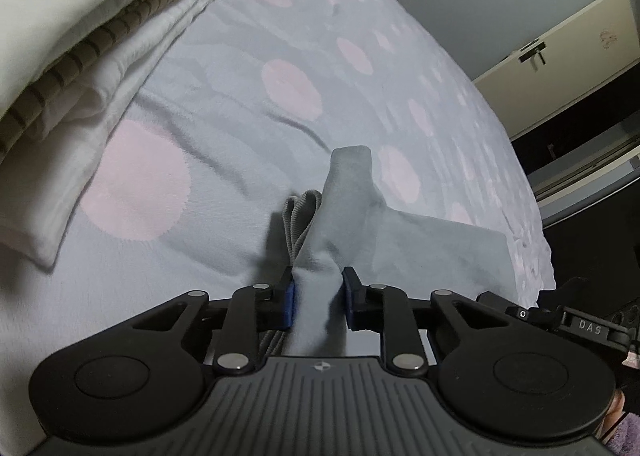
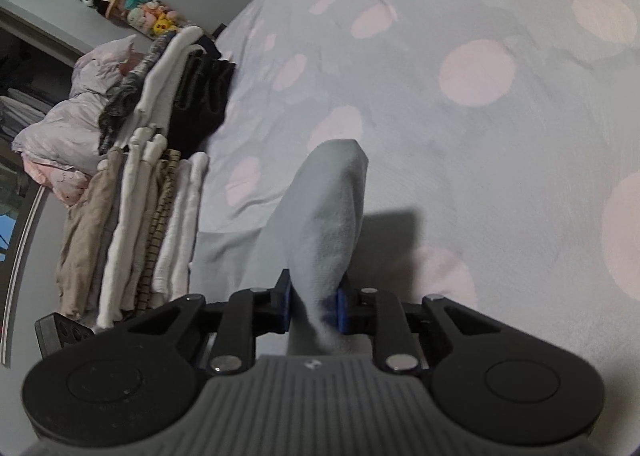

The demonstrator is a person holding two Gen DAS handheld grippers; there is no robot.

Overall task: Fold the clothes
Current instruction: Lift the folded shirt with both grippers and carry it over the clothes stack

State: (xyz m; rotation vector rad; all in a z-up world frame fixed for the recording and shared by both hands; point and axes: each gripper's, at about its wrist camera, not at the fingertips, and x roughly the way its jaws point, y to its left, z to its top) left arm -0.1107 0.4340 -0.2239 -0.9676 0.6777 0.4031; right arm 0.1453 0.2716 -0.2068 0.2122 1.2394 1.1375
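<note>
the left gripper (image 1: 319,288) has its jaws pinching a bunched fold of a pale grey garment (image 1: 344,212), with the blue pads pressed against the cloth on both sides. the fabric stands up in a peak just ahead of the jaws, and a ribbed grey band (image 1: 298,222) of the same garment loops out beside the left pad. the rest of the garment trails to the right across the bed sheet (image 1: 240,68), which is pale blue-grey with large pink dots.

the right gripper (image 2: 313,298) likewise has its jaws pinched on a fold of the pale grey garment (image 2: 328,208), the cloth rising in a rounded peak between and beyond the blue pads. a flat part of it lies on the bed sheet (image 2: 480,136) to the left of the jaws.

a stack of folded clothes (image 2: 152,224) in white, beige and brown stripes sits at the left of the bed, with dark folded clothes (image 2: 204,96) behind it and a row of soft toys (image 2: 132,4) near the wall. in the left wrist view the same stack (image 1: 80,56) fills the upper left corner.
</note>
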